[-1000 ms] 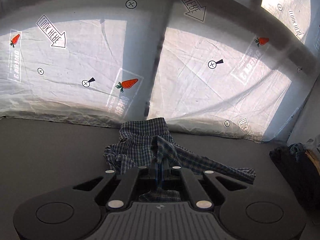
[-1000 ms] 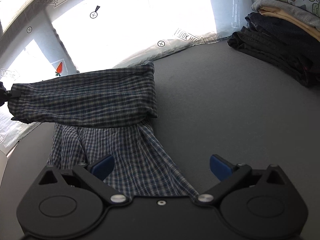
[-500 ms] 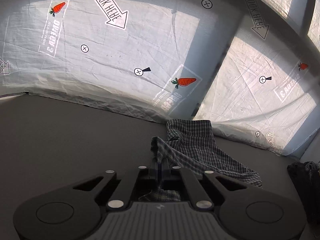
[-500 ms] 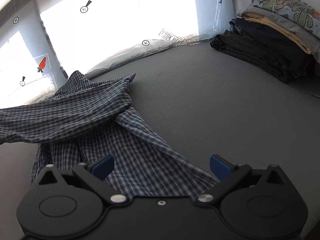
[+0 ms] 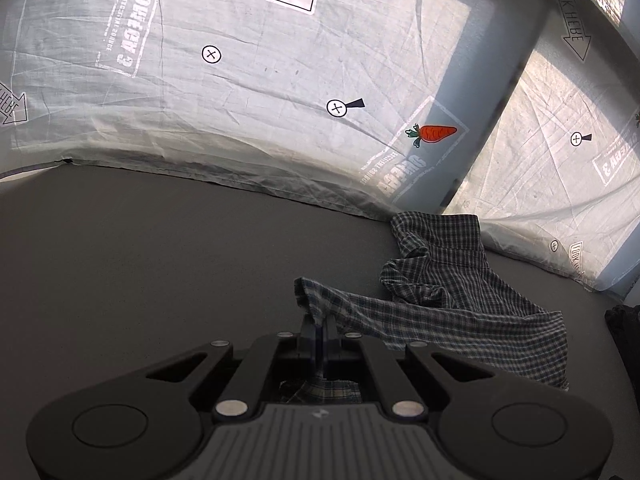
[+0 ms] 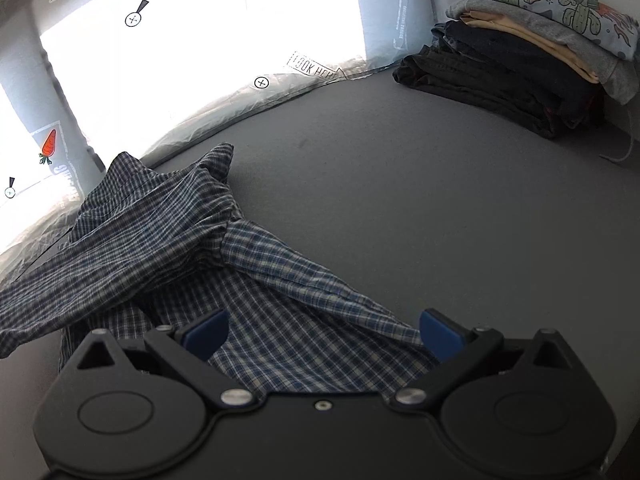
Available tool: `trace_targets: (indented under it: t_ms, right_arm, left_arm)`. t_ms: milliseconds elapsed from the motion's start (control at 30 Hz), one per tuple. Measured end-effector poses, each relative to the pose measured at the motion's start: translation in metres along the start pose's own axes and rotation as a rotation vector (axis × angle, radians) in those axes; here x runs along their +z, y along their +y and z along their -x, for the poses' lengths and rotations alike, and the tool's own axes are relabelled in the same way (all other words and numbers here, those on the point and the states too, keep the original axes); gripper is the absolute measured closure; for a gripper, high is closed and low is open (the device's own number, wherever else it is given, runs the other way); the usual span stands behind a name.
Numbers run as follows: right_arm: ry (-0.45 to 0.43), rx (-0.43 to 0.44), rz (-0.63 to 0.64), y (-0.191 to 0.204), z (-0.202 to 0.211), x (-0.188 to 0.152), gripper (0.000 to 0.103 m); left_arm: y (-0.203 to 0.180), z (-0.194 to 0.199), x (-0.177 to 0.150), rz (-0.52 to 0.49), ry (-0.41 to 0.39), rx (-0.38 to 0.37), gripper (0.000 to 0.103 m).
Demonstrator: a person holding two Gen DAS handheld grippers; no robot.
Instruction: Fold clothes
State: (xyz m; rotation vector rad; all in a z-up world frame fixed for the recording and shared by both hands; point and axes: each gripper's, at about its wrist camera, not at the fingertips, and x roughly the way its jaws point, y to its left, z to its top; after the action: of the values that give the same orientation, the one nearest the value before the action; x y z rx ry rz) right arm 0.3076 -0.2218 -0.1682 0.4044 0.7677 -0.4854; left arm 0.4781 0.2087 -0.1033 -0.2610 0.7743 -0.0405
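Observation:
A blue and white plaid shirt (image 5: 452, 304) lies crumpled on the grey table (image 5: 160, 264). My left gripper (image 5: 320, 332) is shut on an edge of the shirt, which stretches from the jaws to the right. In the right wrist view the same shirt (image 6: 168, 224) spreads below and ahead of my right gripper (image 6: 324, 326). That gripper is open and empty, its blue pads (image 6: 206, 326) just above the cloth.
A stack of folded clothes (image 6: 532, 52) stands at the far right of the table; its dark edge shows in the left wrist view (image 5: 624, 320). A white printed sheet (image 5: 280, 100) hangs along the table's back edge.
My left gripper has pulled the shirt edge to the left and down, so the sleeve now lies low on the table. The right gripper stays open over the shirt.

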Motion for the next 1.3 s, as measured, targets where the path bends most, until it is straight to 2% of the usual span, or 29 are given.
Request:
trace_targets:
  t_ms: [167, 367, 533, 600, 667, 767, 833, 933, 1033, 1167, 1233, 1300]
  right_arm:
    - [-0.003, -0.037, 0.005, 0.008, 0.003, 0.002, 0.000]
    - [-0.031, -0.058, -0.021, 0.014, 0.013, 0.009, 0.000]
    - [-0.032, -0.073, -0.026, 0.014, 0.013, 0.012, 0.000]
    - [-0.015, -0.078, -0.028, 0.012, 0.008, 0.010, 0.000]
    - [0.008, -0.078, -0.030, 0.011, 0.004, 0.008, 0.000]
    - [0.034, -0.085, -0.031, 0.011, -0.002, 0.004, 0.000]
    - [0.053, -0.089, -0.031, 0.011, -0.008, 0.001, 0.000]
    - [0.074, -0.086, -0.029, 0.011, -0.013, -0.001, 0.000]
    - [0.081, -0.086, -0.028, 0.012, -0.016, -0.003, 0.000]
    - [0.085, -0.090, -0.020, 0.010, -0.017, -0.004, 0.000]
    - [0.089, -0.093, -0.014, 0.010, -0.019, -0.005, 0.000]
    - [0.092, -0.095, -0.008, 0.010, -0.020, -0.006, 0.000]
  left_arm:
    - [0.014, -0.008, 0.017, 0.010, -0.031, 0.019, 0.101]
    - [0.039, -0.015, 0.039, 0.005, -0.078, 0.117, 0.103]
    - [0.067, -0.032, 0.036, 0.075, 0.014, 0.073, 0.101]
    - [0.068, -0.041, 0.022, 0.073, 0.066, 0.057, 0.091]
    - [0.069, -0.049, 0.008, 0.085, 0.122, 0.040, 0.063]
    - [0.070, -0.061, -0.012, 0.123, 0.197, -0.016, 0.043]
    - [0.068, -0.066, -0.021, 0.133, 0.226, -0.032, 0.037]
    - [0.061, -0.075, -0.031, 0.137, 0.277, -0.067, 0.031]
    - [0.052, -0.083, -0.036, 0.119, 0.298, -0.060, 0.031]
    - [0.036, -0.091, -0.034, 0.044, 0.264, -0.034, 0.024]
    - [0.027, -0.095, -0.034, -0.009, 0.247, -0.016, 0.026]
    - [0.015, -0.097, -0.038, -0.075, 0.217, 0.022, 0.037]
